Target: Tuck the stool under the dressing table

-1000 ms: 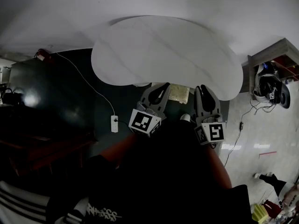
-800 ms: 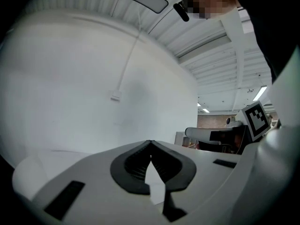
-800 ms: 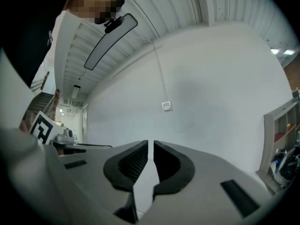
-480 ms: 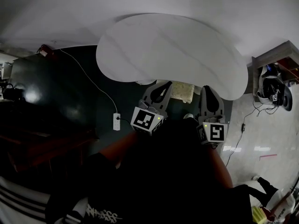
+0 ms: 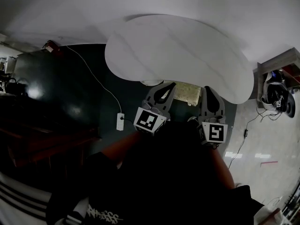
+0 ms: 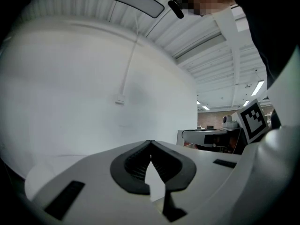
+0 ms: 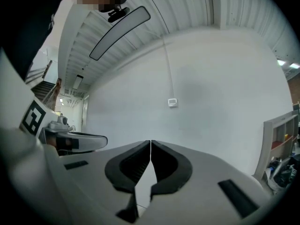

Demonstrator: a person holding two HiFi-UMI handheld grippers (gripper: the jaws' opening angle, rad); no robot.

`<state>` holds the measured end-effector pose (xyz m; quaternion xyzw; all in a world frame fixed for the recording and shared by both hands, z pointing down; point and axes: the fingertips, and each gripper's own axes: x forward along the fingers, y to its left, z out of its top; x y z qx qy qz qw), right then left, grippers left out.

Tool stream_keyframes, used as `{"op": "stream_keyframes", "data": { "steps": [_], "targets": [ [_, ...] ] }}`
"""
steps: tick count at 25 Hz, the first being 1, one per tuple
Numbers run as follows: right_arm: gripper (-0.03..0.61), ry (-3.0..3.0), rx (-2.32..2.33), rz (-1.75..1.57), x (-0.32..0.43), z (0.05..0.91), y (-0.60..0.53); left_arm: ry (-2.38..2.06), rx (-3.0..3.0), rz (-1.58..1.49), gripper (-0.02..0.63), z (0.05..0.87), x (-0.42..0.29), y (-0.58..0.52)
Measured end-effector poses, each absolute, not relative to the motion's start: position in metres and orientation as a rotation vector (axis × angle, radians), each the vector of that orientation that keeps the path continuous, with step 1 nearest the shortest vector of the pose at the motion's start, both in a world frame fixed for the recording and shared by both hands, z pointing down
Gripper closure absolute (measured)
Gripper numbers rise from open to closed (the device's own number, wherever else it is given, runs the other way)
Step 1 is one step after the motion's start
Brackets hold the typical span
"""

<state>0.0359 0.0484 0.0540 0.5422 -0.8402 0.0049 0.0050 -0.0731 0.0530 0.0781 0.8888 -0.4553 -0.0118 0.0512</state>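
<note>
**Stool sits at the dressing table's edge, both grippers shut**

Seen from the head view, the stool (image 5: 187,93) shows only as a pale, mottled patch of seat. It lies between the two tools, right at the near rim of the white, kidney-shaped dressing table (image 5: 178,55). The rest of it is hidden by the grippers and the person's dark clothing.

The left hand-held gripper (image 5: 168,86) points level towards the wall with its jaws pressed together on nothing. The right hand-held gripper (image 5: 210,90) has just been closing its jaws. They now meet with nothing between them either. Whether either tip touches the seat cannot be told.

The stool looks like a rigid piece with a padded top, probably light enough to slide. The dark floor covering (image 5: 70,88) beneath it may drag at its feet and make it tip rather than glide.

The best purchase is likely low on the near edge of the seat, one gripper on each side, so that it travels straight. A power strip (image 5: 120,121) and its cord lie well to the left of that path.
</note>
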Motion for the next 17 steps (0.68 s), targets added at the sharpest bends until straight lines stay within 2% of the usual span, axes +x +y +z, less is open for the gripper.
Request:
{"op": "stream_keyframes", "data": {
  "steps": [17],
  "targets": [
    [0.54,-2.587,1.727,0.036,0.013,0.068,0.069,-1.406,2.712,-0.066,0.598,0.08,-0.105,0.07]
  ]
}}
